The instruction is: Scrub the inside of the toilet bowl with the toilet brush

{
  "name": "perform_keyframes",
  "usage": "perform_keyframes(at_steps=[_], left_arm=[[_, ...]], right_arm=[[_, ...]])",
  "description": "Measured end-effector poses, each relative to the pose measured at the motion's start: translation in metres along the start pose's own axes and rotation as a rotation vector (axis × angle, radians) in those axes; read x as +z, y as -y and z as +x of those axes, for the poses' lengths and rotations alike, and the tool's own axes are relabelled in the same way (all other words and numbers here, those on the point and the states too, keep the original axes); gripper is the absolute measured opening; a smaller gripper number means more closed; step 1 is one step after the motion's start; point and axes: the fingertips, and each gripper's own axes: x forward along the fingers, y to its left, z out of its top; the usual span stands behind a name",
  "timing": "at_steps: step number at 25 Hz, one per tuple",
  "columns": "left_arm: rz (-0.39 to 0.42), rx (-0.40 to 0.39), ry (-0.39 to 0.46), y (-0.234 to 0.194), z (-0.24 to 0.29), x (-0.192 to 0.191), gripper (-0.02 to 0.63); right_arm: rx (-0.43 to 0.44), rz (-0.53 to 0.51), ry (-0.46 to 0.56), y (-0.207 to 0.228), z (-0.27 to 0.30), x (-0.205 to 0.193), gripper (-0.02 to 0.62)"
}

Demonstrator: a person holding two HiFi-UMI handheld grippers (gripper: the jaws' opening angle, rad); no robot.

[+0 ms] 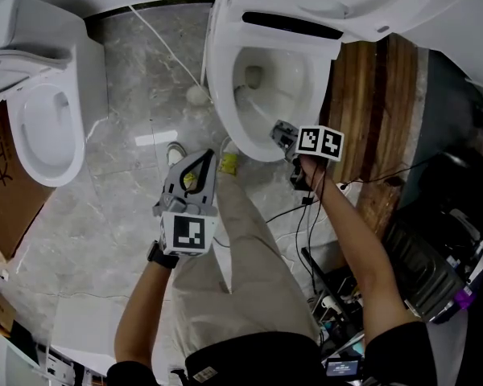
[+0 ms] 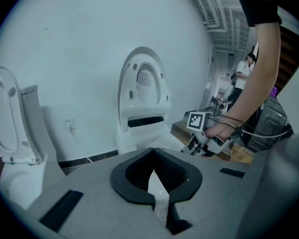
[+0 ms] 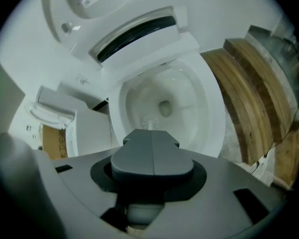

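The white toilet [image 1: 225, 71] stands with its lid up, its bowl [image 3: 189, 108] open below me. My right gripper [image 1: 286, 139] hangs over the bowl's near right rim, shut on the white toilet brush handle. The brush head [image 1: 243, 95] lies inside the bowl against the left wall, and it shows just beyond the jaws as the brush head [image 3: 149, 122]. The jaws of the right gripper [image 3: 152, 158] meet along a seam and hide the handle. My left gripper [image 1: 195, 175] is held low over the floor in front of the toilet, open and empty. The left gripper [image 2: 154, 176] faces the toilet [image 2: 142, 113].
A second toilet [image 1: 44, 127] stands at the left beside a cardboard box [image 1: 0, 191]. A wooden platform [image 1: 378, 95] lies right of the bowl, with cables [image 1: 306, 215] and black equipment [image 1: 435, 256] nearer me. A person [image 2: 246, 71] stands far off.
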Motion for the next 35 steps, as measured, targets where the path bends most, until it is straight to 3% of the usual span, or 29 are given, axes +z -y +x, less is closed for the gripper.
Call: perform_keyframes(at_steps=[3,7,13,17,21,24,28,30,31,34,35], left_arm=[[0.007,0.001,0.004,0.000,0.002,0.004,0.018],[0.003,0.002,-0.013,0.003,0.004,0.000,0.018],[0.007,-0.006,-0.032,0.008,0.009,-0.001,0.018],[0.018,-0.012,-0.019,0.008,0.012,0.003,0.018],[0.016,-0.008,-0.010,0.006,0.013,0.005,0.018],[0.025,-0.008,-0.018,0.005,0.014,0.006,0.018],[0.030,-0.017,-0.026,0.008,0.014,0.006,0.018],[0.031,-0.020,-0.021,0.009,0.015,0.006,0.018],[0.030,-0.017,-0.019,0.009,0.015,0.005,0.018],[0.025,-0.007,-0.029,0.009,0.017,0.003,0.018],[0.019,-0.004,-0.032,0.009,0.018,0.003,0.018]], right_arm=[[0.071,0.194,0.051,-0.005,0.010,0.017,0.169],[0.129,0.340,0.114,-0.011,0.022,0.042,0.169],[0.159,0.478,0.169,-0.007,0.028,0.071,0.167],[0.124,0.453,0.218,0.010,0.023,0.085,0.160],[0.032,0.368,0.262,0.034,0.013,0.091,0.160],[-0.066,0.207,0.247,0.046,0.007,0.091,0.160],[-0.248,-0.219,0.029,0.044,0.014,0.069,0.160],[-0.279,-0.405,-0.056,0.028,0.024,0.054,0.160],[-0.290,-0.457,-0.075,0.021,0.029,0.049,0.160],[-0.431,-0.528,-0.130,0.028,0.034,0.039,0.161],[-0.427,-0.553,-0.113,0.023,0.041,0.043,0.161]])
